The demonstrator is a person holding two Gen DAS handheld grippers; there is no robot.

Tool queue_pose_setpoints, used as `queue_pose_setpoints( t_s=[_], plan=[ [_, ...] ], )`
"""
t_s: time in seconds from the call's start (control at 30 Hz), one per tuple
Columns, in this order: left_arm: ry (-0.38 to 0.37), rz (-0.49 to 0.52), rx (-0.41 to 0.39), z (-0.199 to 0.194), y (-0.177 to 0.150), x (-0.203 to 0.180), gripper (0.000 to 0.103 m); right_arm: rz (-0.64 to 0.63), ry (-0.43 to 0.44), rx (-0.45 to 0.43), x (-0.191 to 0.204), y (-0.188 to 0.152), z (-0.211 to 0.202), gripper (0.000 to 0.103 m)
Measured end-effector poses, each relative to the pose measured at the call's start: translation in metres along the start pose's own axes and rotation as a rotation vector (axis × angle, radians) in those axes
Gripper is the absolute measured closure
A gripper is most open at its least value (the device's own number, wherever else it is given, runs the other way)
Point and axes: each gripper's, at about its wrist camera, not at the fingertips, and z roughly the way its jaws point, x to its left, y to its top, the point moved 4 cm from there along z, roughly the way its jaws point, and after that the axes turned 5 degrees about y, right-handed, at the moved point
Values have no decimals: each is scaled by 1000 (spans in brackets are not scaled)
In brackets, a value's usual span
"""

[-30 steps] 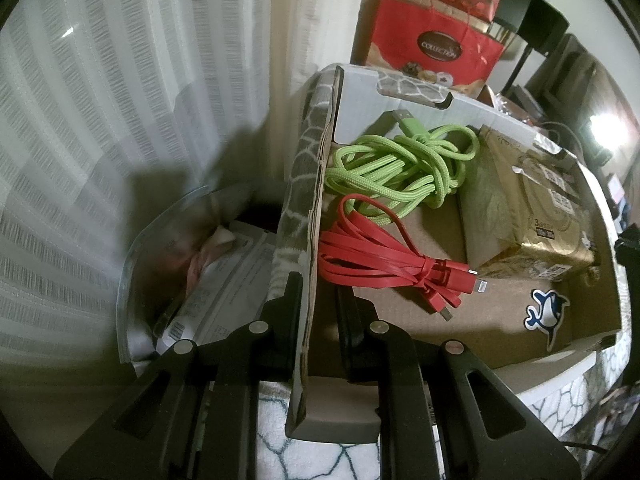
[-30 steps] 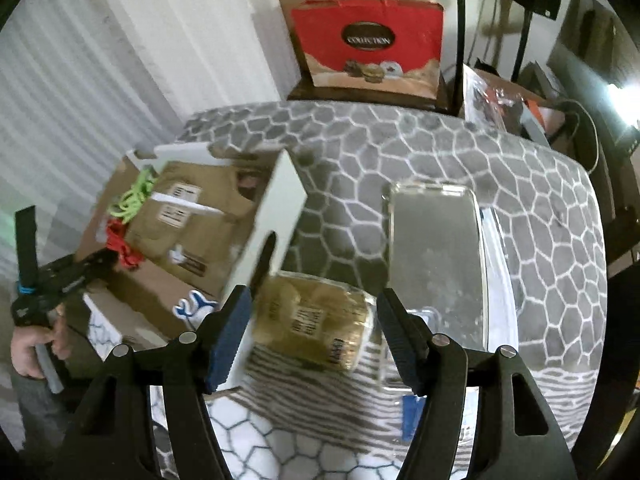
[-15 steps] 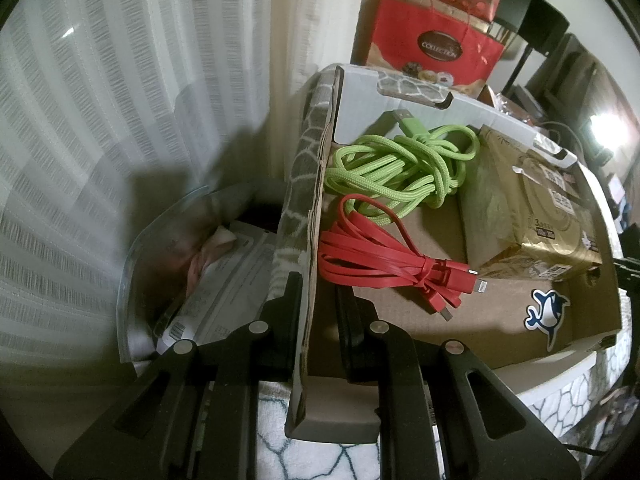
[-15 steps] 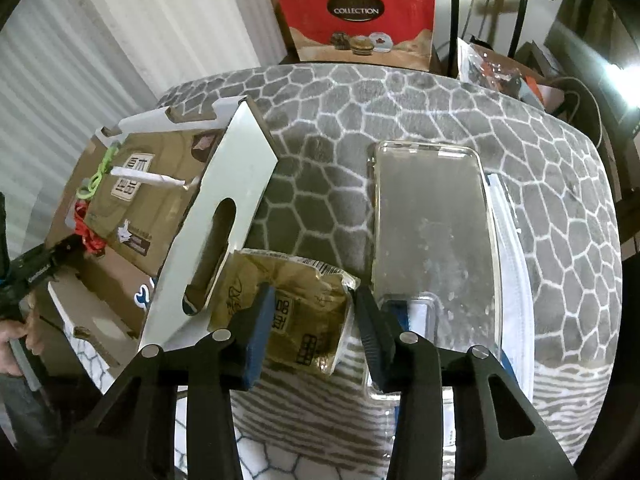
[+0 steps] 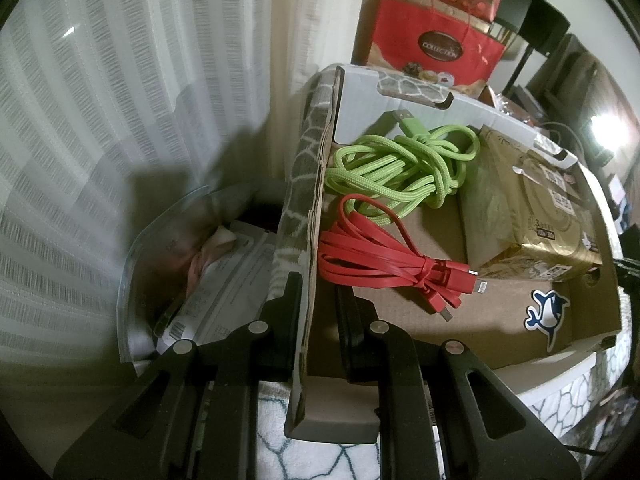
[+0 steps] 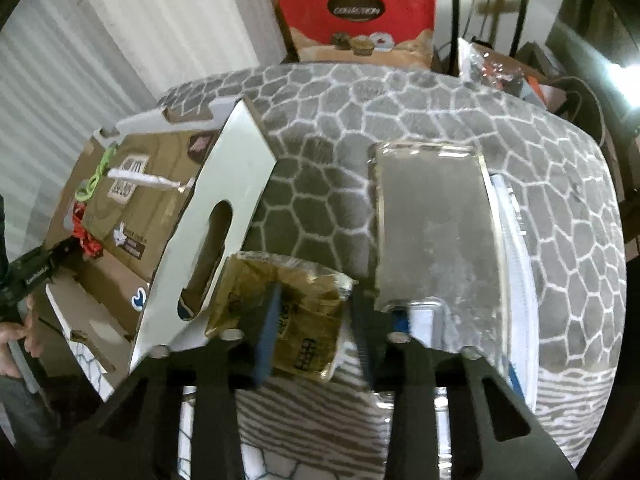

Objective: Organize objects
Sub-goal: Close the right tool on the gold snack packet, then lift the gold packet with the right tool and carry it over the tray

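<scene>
A cardboard box (image 5: pixel 400 84) holds a green cable (image 5: pixel 400 168), a red cable (image 5: pixel 380 264) and a gold tissue packet (image 5: pixel 536 216). My left gripper (image 5: pixel 316 312) is shut on the box's left side wall, one finger inside and one outside. In the right wrist view the same box (image 6: pixel 224 184) stands at the left on the patterned cover. A second gold tissue packet (image 6: pixel 308 320) lies beside it. My right gripper (image 6: pixel 314 328) is over this packet with its jaws closing, and both pads press into the soft wrap.
A clear plastic tray (image 6: pixel 436 232) lies right of the packet on the grey honeycomb cover (image 6: pixel 400 112). A red gift bag (image 6: pixel 356 12) stands behind. Left of the box, a clear bin (image 5: pixel 200 272) holds papers beside a white curtain (image 5: pixel 120 100). A hand (image 6: pixel 12 340) shows at the left edge.
My right gripper has come down onto the second gold packet and its jaws have narrowed from wide apart to pinching it. The left gripper and the box have not moved.
</scene>
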Motion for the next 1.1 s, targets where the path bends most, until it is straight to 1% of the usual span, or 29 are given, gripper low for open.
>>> queue_pose_setpoints(
  t_s=[0.13,0.3,0.53,0.63,0.7,0.87,0.93,1.0,1.1],
  plan=[
    [-5,-1,2,-1,-1,1,88,42,42,-25,-7,3,-8,86],
    [-19,-6,1,-4,-3,5,88,55,55,-85,-7,11,-31,88],
    [-22,-7,0,-6,-2,3,88,15,28,-182,6,22,-80,88],
    [-23,-7,-1,-7,-3,3,88,1,41,-214,15,28,-97,88],
    [-24,-8,0,-8,-3,3,88,-16,62,-229,28,31,-104,88],
    [-25,-7,-1,-9,-2,4,88,-79,145,-223,73,34,-100,88],
    [-27,-7,-2,-10,-2,4,89,-116,174,-202,97,34,-89,88],
    [-28,-7,-6,-13,-1,4,89,-145,185,-180,117,33,-76,88],
    [-32,-8,-8,-16,-1,5,89,-169,208,-142,142,31,-52,88]
  ],
)
